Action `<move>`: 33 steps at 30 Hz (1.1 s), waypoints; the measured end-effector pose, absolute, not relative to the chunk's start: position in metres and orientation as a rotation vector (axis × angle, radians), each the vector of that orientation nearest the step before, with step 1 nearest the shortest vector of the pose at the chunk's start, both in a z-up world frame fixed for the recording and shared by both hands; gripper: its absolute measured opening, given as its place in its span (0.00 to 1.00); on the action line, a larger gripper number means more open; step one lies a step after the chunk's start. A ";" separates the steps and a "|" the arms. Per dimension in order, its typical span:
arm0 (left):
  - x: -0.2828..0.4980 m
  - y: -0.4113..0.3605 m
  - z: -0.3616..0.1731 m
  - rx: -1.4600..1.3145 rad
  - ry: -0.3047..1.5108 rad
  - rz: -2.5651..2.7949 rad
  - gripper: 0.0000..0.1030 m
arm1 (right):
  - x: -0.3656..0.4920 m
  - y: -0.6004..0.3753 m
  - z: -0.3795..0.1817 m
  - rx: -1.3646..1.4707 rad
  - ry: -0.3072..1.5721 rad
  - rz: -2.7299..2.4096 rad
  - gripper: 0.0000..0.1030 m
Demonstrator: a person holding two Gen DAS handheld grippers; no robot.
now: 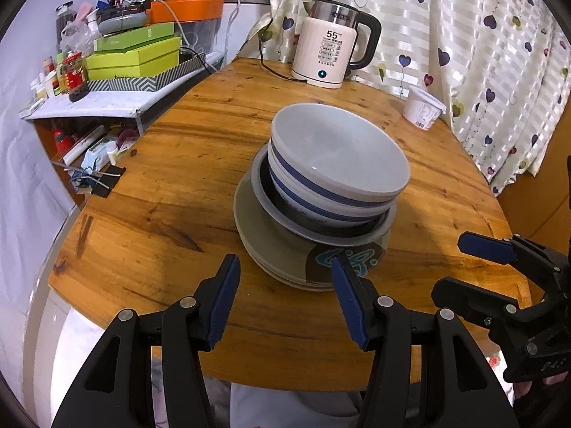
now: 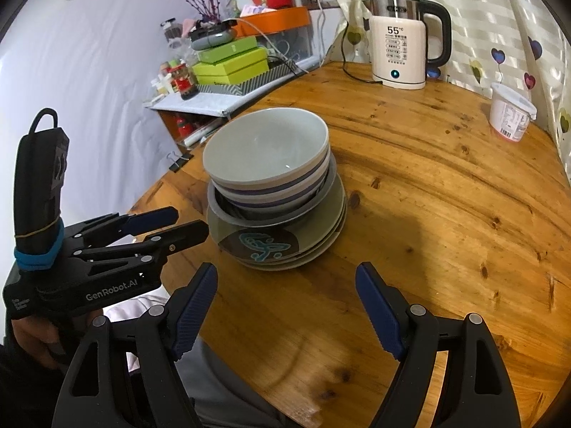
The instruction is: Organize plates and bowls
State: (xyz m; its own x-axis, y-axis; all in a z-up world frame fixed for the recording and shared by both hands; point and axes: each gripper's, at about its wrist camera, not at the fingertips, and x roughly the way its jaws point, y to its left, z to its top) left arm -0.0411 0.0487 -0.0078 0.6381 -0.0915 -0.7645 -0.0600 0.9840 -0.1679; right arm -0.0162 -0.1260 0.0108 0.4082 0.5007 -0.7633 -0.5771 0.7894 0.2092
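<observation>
Stack of plates (image 1: 282, 249) and bowls (image 1: 339, 164) sits mid surface (image 1: 171, 178), bowls nested on top, leaning slightly. My left gripper (image 1: 285, 299) hangs just short of plate rim, jaws parted, empty. Right gripper (image 2: 285, 306) near stack's front, jaws wide, empty. My read: stack nearly done. Any nudge should come low on plates, slow, both sides even, so top bowls don't slide.

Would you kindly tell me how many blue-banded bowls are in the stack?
2: the top bowl nests in the lower bowl, above the plates; more may be hidden.
</observation>
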 end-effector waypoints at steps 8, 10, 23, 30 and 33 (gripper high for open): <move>-0.037 0.047 -0.012 -0.177 0.893 -0.017 0.53 | -0.014 -0.123 0.008 -0.099 0.936 0.689 0.78; -0.037 0.047 -0.013 -0.175 0.896 -0.015 0.53 | -0.013 -0.122 0.007 -0.100 0.940 0.691 0.78; -0.034 0.044 -0.015 -0.158 0.903 -0.006 0.53 | -0.012 -0.119 0.005 -0.102 0.945 0.690 0.79; -0.032 0.044 -0.017 -0.151 0.909 -0.003 0.53 | -0.009 -0.121 0.001 -0.098 0.953 0.692 0.79; -0.032 0.043 -0.018 -0.148 0.909 -0.001 0.53 | -0.010 -0.121 0.001 -0.099 0.953 0.691 0.79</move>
